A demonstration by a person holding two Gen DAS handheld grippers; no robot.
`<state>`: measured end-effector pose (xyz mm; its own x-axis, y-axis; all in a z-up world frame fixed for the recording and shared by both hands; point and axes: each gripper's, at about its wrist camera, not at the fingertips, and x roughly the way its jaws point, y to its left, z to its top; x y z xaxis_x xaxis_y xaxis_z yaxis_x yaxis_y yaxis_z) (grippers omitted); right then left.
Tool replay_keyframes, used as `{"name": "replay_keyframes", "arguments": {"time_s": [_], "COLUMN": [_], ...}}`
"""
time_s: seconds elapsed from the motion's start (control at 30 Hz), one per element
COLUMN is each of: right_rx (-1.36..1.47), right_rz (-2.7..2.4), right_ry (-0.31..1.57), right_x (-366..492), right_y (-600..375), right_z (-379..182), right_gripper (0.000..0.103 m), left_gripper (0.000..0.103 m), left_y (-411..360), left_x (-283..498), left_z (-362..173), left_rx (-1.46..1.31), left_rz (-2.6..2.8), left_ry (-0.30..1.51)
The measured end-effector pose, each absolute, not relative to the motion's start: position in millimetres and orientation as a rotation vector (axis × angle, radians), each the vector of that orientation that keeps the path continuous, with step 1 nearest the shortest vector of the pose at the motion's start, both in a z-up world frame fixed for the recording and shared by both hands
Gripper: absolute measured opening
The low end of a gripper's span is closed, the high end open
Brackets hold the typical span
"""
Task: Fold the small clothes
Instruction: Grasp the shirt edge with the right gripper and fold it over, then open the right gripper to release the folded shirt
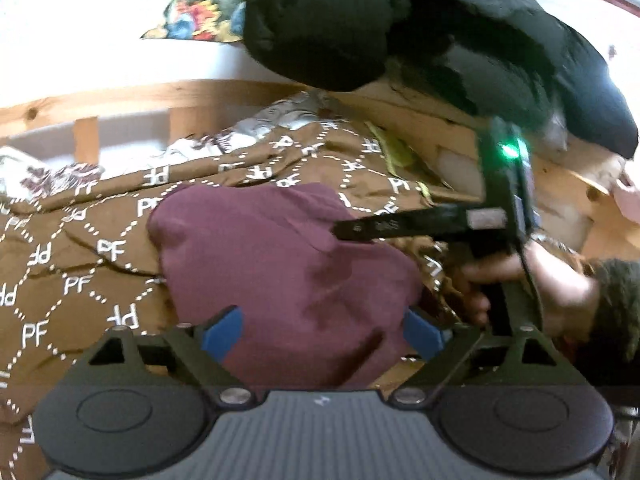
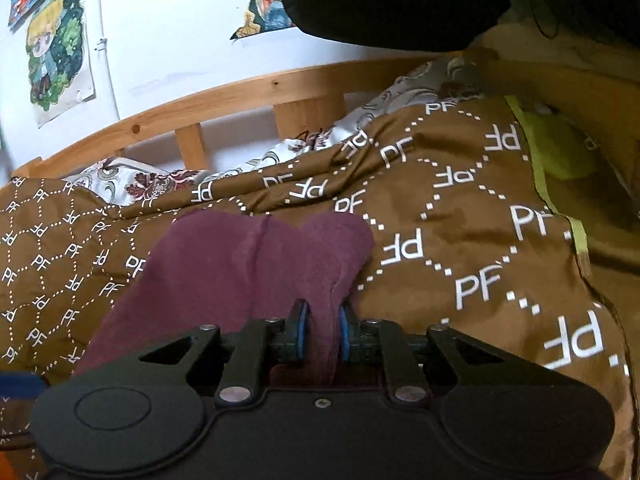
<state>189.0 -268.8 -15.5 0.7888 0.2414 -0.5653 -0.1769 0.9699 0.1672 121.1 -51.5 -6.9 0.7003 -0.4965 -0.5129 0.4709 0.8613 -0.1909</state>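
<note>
A small maroon garment [image 1: 280, 272] lies on a brown blanket [image 1: 80, 280] printed with white "PF" letters. My left gripper [image 1: 322, 330] is open, its blue pads on either side of the garment's near part, not pinching it. My right gripper [image 2: 322, 332] is shut on a bunched edge of the maroon garment [image 2: 240, 264], which spreads away from it to the left. In the left wrist view the right gripper [image 1: 352, 230] reaches in from the right, held by a hand, its tip on the garment.
A wooden bed rail [image 2: 248, 92] runs along the back, with a white wall and posters [image 2: 60, 56] behind. A black padded jacket [image 1: 400, 20] hangs over the upper right. A floral sheet [image 2: 280, 148] and a yellow-green cloth [image 2: 560, 148] lie beside the blanket.
</note>
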Motion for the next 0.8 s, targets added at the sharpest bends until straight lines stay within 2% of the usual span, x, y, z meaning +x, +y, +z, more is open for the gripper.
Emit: {"name": "replay_keyframes", "arguments": {"time_s": [0.13,0.17,0.27,0.43,0.5,0.8], "right_rx": [0.104,0.112,0.136,0.211,0.238,0.199], "right_rz": [0.179,0.169,0.140,0.137,0.168,0.297], "right_ry": [0.610,0.604,0.601,0.571,0.556,0.532], "right_x": [179.7,176.2,169.3,147.8,134.8,84.3], "right_y": [-272.7,-275.3,-283.0,-293.7,-292.7,-260.1], "right_z": [-11.0,-8.7,-2.3,14.0,19.4,15.1], "right_gripper": [0.031,0.032,0.044,0.077,0.083,0.083], "left_gripper": [0.101,0.102,0.102,0.103,0.102,0.102], "left_y": [-37.6,-33.6,-20.9,-2.1,2.5,1.8], "left_x": [129.1,130.7,138.3,144.3,146.2,153.2], "left_z": [-7.1,-7.9,-11.5,-16.4,-19.5,-45.5], "left_rx": [-0.130,-0.156,-0.249,-0.356,-0.375,-0.407], "left_rz": [-0.468,-0.448,-0.398,-0.316,-0.265,-0.166], "left_ry": [0.613,0.623,0.671,0.703,0.724,0.910]}}
